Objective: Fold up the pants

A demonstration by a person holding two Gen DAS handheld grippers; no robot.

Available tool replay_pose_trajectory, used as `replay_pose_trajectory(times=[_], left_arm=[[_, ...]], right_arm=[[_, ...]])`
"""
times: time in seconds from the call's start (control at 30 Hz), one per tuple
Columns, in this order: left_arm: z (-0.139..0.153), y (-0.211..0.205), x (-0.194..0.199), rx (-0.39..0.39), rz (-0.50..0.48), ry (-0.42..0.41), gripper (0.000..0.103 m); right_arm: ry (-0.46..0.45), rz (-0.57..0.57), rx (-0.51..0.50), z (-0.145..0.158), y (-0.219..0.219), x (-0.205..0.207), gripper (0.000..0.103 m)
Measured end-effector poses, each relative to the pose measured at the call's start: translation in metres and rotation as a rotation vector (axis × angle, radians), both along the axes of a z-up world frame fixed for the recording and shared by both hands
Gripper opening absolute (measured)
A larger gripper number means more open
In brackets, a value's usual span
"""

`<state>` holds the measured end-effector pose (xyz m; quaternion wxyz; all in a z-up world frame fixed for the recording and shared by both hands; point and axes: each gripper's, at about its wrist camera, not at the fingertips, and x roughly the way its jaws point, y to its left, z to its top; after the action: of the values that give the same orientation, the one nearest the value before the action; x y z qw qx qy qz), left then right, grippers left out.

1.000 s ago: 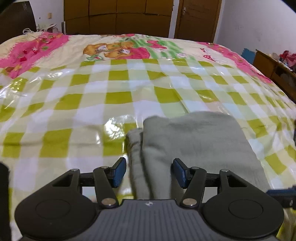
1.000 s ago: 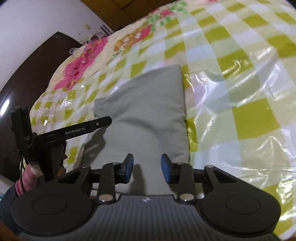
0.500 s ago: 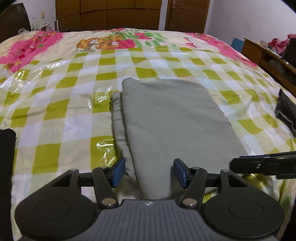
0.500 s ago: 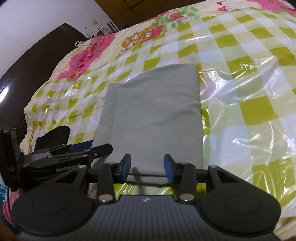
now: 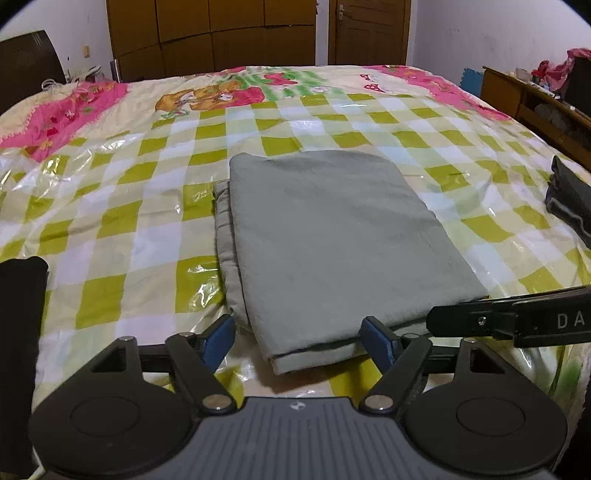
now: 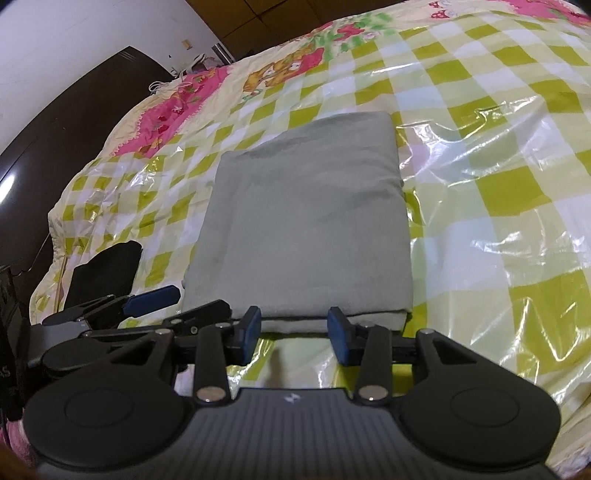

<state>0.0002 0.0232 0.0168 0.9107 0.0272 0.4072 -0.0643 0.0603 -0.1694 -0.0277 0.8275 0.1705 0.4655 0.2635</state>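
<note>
The grey pants lie folded in a flat rectangle on the checked bed cover. My left gripper hovers at their near edge. Its jaws are opening, with the near corner of the cloth between the blue pads and untouched by them. In the right wrist view the pants sit just beyond my right gripper, whose jaws stand apart and hold nothing. The left gripper shows beside it at the pants' left corner. The right gripper's black finger crosses the left view at the right.
Shiny plastic sheet covers the bed. A dark folded garment lies at the right edge and a black one at the near left. A wooden shelf stands to the right, with a wardrobe and a door behind.
Both grippers drew back from over the pants to their near edge, so the whole folded stack now shows. The left jaws spread wider. The right jaws widened slightly.
</note>
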Motion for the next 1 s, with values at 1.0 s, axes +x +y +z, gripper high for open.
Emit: replay_pose_trajectory(times=[1.0], left_arm=[[-0.0036,-0.0084,-0.0068,0.048,0.020,0.012,0.102]], right_arm=[[0.014,-0.004,0.002,-0.0079,-0.0011,-0.0075,0.045]])
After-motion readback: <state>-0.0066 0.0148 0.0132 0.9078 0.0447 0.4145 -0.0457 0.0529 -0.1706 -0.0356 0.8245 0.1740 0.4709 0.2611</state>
